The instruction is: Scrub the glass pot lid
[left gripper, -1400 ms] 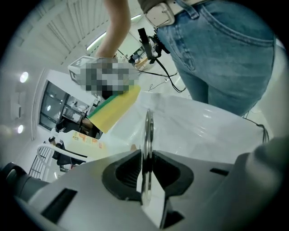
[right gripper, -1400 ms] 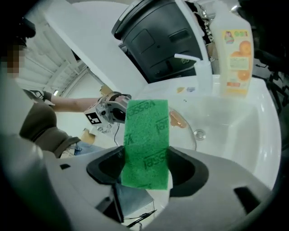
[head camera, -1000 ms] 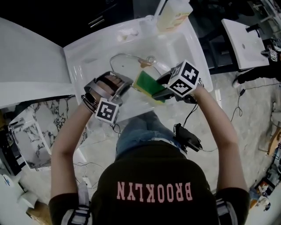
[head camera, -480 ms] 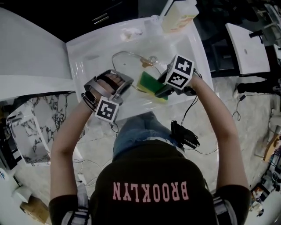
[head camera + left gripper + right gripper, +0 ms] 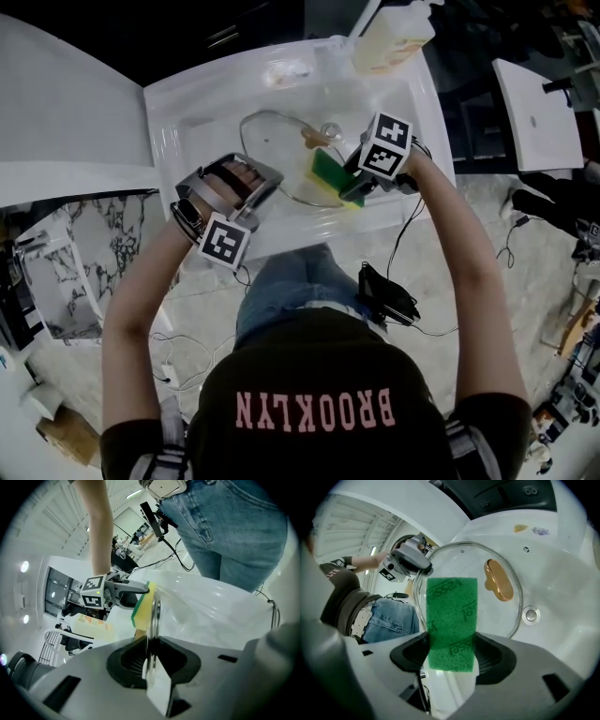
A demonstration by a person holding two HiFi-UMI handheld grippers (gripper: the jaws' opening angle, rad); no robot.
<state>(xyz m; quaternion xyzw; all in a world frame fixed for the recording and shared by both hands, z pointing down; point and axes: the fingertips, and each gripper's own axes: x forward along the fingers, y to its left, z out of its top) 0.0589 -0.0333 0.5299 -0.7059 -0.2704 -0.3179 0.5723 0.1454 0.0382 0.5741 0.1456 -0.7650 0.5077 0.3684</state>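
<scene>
A clear glass pot lid [image 5: 281, 155] with a tan knob [image 5: 498, 579] is held over the white sink [image 5: 187, 117]. My left gripper [image 5: 246, 192] is shut on the lid's rim [image 5: 153, 620], seen edge-on in the left gripper view. My right gripper [image 5: 349, 185] is shut on a green and yellow sponge [image 5: 328, 173]. The sponge's green face [image 5: 452, 620] lies against the lid's near side [image 5: 464, 559], left of the knob. In the left gripper view the sponge [image 5: 140, 609] presses on the lid's far face.
A soap bottle [image 5: 389, 37] stands at the sink's far right corner. The sink drain [image 5: 530, 615] shows beyond the lid. A white counter [image 5: 66, 122] runs off to the left. Cables and a black device [image 5: 384, 292] hang at the person's waist.
The right gripper has slid the sponge farther from the body and a little right across the lid. The left gripper has held the lid almost still.
</scene>
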